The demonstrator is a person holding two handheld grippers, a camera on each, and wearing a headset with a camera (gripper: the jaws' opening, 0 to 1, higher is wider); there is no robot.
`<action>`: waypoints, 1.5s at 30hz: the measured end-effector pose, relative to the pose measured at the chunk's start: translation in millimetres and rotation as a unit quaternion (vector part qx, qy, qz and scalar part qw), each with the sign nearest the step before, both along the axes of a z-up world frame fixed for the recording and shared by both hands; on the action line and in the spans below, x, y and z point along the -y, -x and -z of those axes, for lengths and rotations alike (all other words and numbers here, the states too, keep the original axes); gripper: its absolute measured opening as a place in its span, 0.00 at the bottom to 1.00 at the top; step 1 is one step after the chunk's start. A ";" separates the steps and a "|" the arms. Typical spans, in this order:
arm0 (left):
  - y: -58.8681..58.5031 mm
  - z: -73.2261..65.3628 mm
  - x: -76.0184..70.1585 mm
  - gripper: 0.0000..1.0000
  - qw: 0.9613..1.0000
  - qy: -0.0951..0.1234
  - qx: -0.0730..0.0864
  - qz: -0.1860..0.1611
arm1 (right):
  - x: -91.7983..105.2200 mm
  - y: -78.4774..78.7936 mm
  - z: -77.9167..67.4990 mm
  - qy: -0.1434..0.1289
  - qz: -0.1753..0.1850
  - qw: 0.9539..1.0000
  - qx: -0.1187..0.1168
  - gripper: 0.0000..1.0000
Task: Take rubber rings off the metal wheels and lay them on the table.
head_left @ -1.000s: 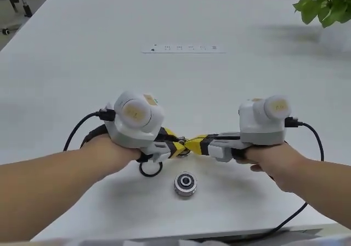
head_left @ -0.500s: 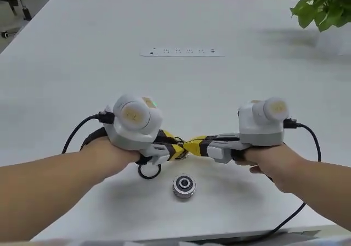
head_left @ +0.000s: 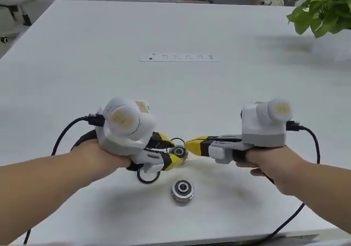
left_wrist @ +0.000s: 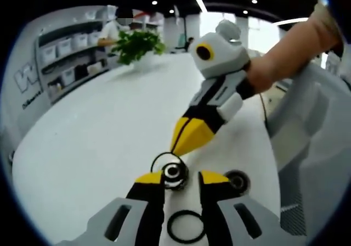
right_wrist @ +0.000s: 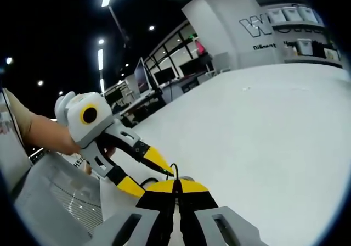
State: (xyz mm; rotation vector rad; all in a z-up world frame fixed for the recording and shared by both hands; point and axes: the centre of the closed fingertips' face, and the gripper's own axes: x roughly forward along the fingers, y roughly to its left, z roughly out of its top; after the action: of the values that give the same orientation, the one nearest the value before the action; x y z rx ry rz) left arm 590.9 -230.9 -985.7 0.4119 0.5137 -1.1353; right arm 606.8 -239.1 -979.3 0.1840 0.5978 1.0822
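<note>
the white bench (head_left: 230, 92) carries the work near its front edge. since a second ago the two grippers have drawn apart: their yellow tips were crossed over each other then, and now there is a gap between them with the wheel (left_wrist: 173, 173) plain to see in it. the left gripper (head_left: 171, 152) has swung a little to the person's left and has the wheel clamped between its narrowly parted jaws, held just above the bench. the right gripper (head_left: 192, 145) has its jaws pressed together on the rubber ring (left_wrist: 163, 155), which now stands up off the wheel as a thin black loop stretched toward the right tips. by my reading the ring is half peeled, and more pull should free it to be laid down. another wheel (head_left: 182, 190) sits on the bench just in front of the grippers; whether it has a ring on it i cannot tell. a loose ring (left_wrist: 169, 227) lies flat under the left gripper, so one seems done already.
</note>
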 end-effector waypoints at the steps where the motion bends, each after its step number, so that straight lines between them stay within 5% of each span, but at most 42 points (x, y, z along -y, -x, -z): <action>1: 1.9 -2.5 -1.9 0.27 1.000 0.002 0.002 0.004 | -0.2 0.4 -0.9 -0.001 -0.001 1.000 0.000 0.00; 18: 14.6 -43.3 -41.1 0.45 0.998 0.060 0.008 -0.031 | -20.2 18.6 -20.0 -0.014 -0.042 0.999 0.005 0.00; 30: 29.6 -43.6 -71.9 0.54 0.997 0.061 0.008 -0.055 | -45.6 38.8 -22.0 -0.011 -0.080 0.997 -0.009 0.00; 45: 36.3 -40.0 -101.8 0.58 0.994 0.065 0.006 -0.086 | -64.4 43.2 1.4 0.015 -0.109 0.993 -0.035 0.00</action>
State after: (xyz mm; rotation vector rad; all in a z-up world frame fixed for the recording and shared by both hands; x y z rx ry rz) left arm 554.6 -129.2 -945.8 0.2571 0.4529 -0.9923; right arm 563.6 -174.7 -980.7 0.1327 0.7099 1.2815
